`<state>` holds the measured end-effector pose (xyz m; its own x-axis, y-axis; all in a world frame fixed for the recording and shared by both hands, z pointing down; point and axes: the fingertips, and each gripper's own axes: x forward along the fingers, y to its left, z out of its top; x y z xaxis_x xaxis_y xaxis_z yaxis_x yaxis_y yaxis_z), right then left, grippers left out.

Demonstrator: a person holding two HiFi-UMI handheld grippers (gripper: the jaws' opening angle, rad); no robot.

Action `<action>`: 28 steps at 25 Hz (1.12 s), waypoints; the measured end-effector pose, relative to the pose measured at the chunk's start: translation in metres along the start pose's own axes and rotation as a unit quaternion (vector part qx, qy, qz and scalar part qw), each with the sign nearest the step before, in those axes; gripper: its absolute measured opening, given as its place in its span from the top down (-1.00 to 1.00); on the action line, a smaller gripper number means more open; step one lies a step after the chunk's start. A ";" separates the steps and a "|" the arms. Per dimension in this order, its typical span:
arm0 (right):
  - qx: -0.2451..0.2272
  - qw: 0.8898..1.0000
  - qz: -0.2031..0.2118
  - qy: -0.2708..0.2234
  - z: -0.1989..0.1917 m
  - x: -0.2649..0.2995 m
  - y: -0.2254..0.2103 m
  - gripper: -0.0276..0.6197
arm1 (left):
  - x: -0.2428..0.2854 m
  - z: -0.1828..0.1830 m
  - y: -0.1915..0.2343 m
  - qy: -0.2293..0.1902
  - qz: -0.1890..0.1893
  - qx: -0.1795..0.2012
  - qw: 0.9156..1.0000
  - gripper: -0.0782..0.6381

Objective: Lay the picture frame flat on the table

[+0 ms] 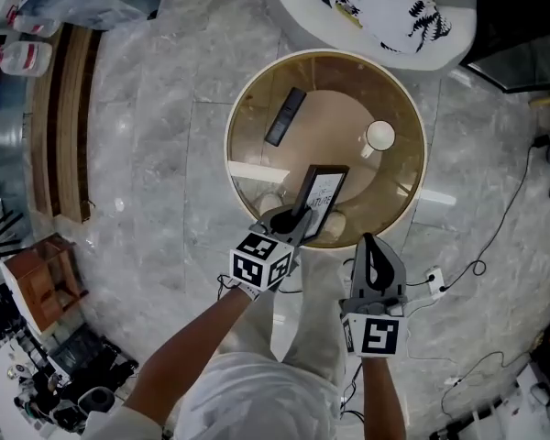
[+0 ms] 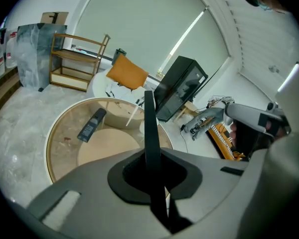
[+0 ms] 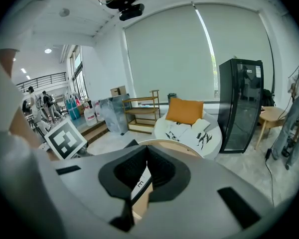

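Observation:
The picture frame [image 1: 323, 195], black-edged with a white print, stands tilted near the front rim of the round glass table [image 1: 247, 108]. My left gripper [image 1: 296, 218] is shut on its lower left edge. In the left gripper view the frame [image 2: 149, 123] shows edge-on as a dark strip pinched between the jaws of the left gripper [image 2: 150, 156], above the table [image 2: 55, 133]. My right gripper [image 1: 368, 242] hangs just off the table's front edge, to the right of the frame, shut and holding nothing. In the right gripper view, part of the frame [image 3: 139, 185] shows past the right gripper [image 3: 147, 156].
On the table lie a dark remote [image 1: 285, 115] at the back left and a white cup [image 1: 379, 136] at the right. A white armchair [image 1: 385, 7] stands beyond the table. A black cabinet [image 2: 182, 86], a wooden shelf [image 2: 77, 61] and floor cables [image 1: 495, 236] surround it.

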<state>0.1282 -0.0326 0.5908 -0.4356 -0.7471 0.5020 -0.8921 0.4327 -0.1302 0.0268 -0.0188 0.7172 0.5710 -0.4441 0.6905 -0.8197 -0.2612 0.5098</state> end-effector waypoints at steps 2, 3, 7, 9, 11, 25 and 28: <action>-0.001 1.000 0.001 0.003 -0.009 0.007 0.002 0.90 | 0.011 -0.010 0.010 0.005 0.001 -0.008 1.000 0.72; 0.000 1.000 0.003 0.004 -0.014 0.010 0.003 0.90 | 0.016 -0.015 0.015 0.007 0.003 -0.013 1.000 0.72; 0.008 1.000 0.006 0.010 -0.032 0.021 0.003 0.90 | 0.041 -0.031 0.038 0.010 0.015 -0.039 0.999 0.72; 0.020 1.000 0.006 0.015 -0.040 0.024 0.004 0.90 | 0.054 -0.037 0.046 0.010 0.014 -0.052 0.999 0.72; 0.020 1.000 0.009 0.018 -0.045 0.027 0.006 0.90 | 0.062 -0.040 0.051 0.012 0.012 -0.058 0.998 0.72; 0.021 0.999 0.009 0.029 -0.068 0.033 -0.003 0.90 | 0.110 -0.046 0.077 0.031 0.030 -0.044 0.998 0.68; 0.025 0.999 0.004 0.031 -0.071 0.033 -0.005 0.90 | 0.115 -0.048 0.087 0.041 0.052 -0.023 0.998 0.58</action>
<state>0.1270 -0.0240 0.6688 -0.4366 -0.7098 0.5528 -0.8938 0.4120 -0.1769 0.0227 -0.0515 0.8654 0.4862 -0.3949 0.7796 -0.8729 -0.1771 0.4547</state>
